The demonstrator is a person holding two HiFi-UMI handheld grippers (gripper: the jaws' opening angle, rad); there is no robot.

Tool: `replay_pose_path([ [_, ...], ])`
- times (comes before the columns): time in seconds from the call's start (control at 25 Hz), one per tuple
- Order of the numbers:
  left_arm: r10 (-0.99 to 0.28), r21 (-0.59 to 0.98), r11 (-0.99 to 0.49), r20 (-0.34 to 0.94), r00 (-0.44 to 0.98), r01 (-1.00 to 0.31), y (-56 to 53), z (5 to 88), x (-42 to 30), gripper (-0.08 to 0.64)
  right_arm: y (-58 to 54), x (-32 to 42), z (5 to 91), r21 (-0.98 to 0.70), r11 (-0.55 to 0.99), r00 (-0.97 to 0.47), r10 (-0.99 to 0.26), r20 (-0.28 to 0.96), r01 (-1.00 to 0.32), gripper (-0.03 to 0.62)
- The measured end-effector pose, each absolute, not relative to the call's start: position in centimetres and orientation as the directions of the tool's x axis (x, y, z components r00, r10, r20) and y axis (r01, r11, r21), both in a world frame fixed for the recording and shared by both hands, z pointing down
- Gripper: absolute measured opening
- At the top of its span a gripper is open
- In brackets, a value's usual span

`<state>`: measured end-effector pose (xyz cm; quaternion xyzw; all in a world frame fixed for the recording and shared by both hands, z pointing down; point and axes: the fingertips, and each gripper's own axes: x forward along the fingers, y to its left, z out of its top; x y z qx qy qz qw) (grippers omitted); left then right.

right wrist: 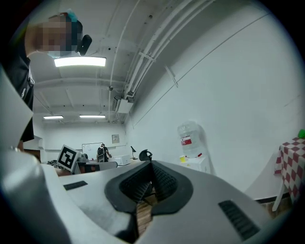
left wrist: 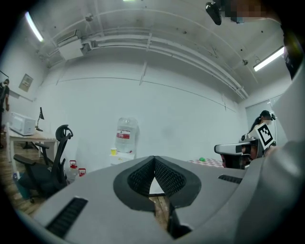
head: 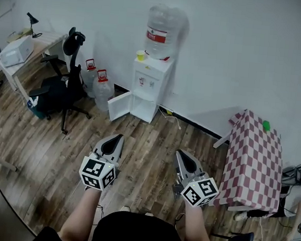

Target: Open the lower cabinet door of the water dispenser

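Jaws pressed together on left gripper [head: 119, 137], nothing between them; same on right gripper [head: 180, 153], closed and empty. Both held level at bottom centre of head view, side by side, well apart from everything ahead.

Far left: desk [head: 48, 39] against wall, then black chair [head: 60, 90], then two spare jugs [head: 103, 89] on floor.

Centre, against white wall: dispenser [head: 149, 85], white and upright, big bottle [head: 163, 33] on top, yellow cup [head: 141, 55] just beside bottle. Lower door [head: 121, 105] at base of dispenser, already swung out, hinged at cabinet's left front corner, free edge pointing left and out into room, inner face turned toward open cabinet. Long axis of door probably upright, along hinge, though nearly square from here.

Probably a thin, stiff, light panel, easy to swing, smooth and likely slippery against pads. Best hold, by judgement: free vertical edge, far from hinge, pinched or hooked from behind; no handle visible from this far off.

Far right: checked table [head: 256, 154], well apart from dispenser.
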<state>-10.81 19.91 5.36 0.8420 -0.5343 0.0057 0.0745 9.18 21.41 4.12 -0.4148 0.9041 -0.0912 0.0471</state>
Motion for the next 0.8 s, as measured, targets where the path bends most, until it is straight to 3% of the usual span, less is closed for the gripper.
replay_pose_path([
  [0.8,-0.901,0.117,-0.404,0.118,0.416,-0.907,21.1,5.8,-4.7,0.014,21.2,14.1,4.8,-0.192,0.654,-0.667,-0.745,0.001,-0.731,0.021],
])
